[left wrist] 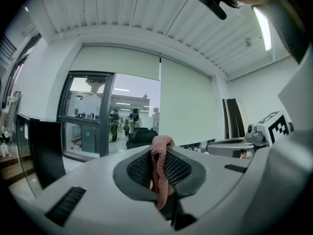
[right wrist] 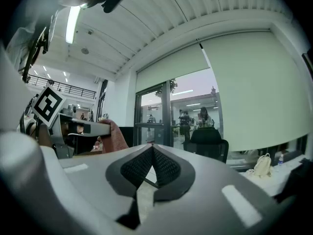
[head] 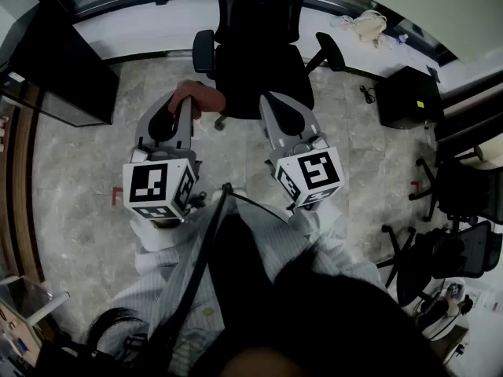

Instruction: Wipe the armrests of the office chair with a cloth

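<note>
Gleaming stone floor [head: 71,171], black office chair [head: 263,73]

I am looking at an office: a black office chair [head: 263,73] stands on the stone-tiled floor [head: 71,179], more swivel chairs [head: 452,250] are at one side, and roller blinds [left wrist: 188,104] hang beside a glass door [left wrist: 85,116].

Pale grey stone tiles cover the floor [head: 71,179]. A dark cabinet [head: 59,65] stands at the upper left of the head view, a black box [head: 409,96] at the upper right, and spare black chairs [head: 460,191] along the right edge. Overhead, a ribbed white ceiling [left wrist: 122,13] carries a strip light [left wrist: 262,28]. Pale roller blinds [left wrist: 188,104] hang beside a dark-framed glass door [left wrist: 85,116].
</note>
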`<state>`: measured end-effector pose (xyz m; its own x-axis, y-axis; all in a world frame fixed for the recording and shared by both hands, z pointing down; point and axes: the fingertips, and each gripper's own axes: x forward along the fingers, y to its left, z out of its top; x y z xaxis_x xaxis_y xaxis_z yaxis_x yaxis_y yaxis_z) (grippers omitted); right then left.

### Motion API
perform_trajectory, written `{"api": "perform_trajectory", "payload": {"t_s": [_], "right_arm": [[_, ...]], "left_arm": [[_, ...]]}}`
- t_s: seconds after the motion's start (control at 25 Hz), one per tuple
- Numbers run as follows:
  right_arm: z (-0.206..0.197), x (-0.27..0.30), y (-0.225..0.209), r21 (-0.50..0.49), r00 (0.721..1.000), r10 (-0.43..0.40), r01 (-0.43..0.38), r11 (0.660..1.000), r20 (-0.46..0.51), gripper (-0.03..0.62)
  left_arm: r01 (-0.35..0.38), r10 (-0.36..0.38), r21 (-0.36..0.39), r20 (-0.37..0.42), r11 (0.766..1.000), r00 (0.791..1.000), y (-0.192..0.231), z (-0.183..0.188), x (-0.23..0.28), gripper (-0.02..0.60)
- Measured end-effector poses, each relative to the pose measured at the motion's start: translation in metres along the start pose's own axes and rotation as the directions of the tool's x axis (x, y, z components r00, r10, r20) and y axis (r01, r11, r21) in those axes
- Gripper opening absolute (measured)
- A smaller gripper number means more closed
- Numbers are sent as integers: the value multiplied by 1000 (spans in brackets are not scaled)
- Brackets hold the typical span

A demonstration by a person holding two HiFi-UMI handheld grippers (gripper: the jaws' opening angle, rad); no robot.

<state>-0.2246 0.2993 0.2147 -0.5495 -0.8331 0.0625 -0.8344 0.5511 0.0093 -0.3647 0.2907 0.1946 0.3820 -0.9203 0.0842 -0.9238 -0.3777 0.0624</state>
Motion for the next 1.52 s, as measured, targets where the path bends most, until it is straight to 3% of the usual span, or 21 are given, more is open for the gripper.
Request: {"api": "perform_trajectory", "payload": {"t_s": [0.52, 0.8, 1.24, 1.52], "right_arm": [[-2, 1, 1, 14, 1000, 7, -6, 1000, -13, 0], [-17, 5, -13, 43, 998, 10, -7, 999, -58, 2], [-82, 110, -74, 113, 986, 8, 11, 994, -169, 2], [-74, 231, -122, 53, 988, -2, 10, 999, -155, 2]], "left_arm": [[-4, 4, -11, -8, 1000, 1000, 2, -2, 1, 29], [-29, 27, -21, -68, 999, 997, 5, -19, 16, 29], [-41, 32, -38, -218, 998, 975, 68, -90, 130, 29], [-12, 3, -41, -203, 999, 979, 131, -80, 233, 29]]}}
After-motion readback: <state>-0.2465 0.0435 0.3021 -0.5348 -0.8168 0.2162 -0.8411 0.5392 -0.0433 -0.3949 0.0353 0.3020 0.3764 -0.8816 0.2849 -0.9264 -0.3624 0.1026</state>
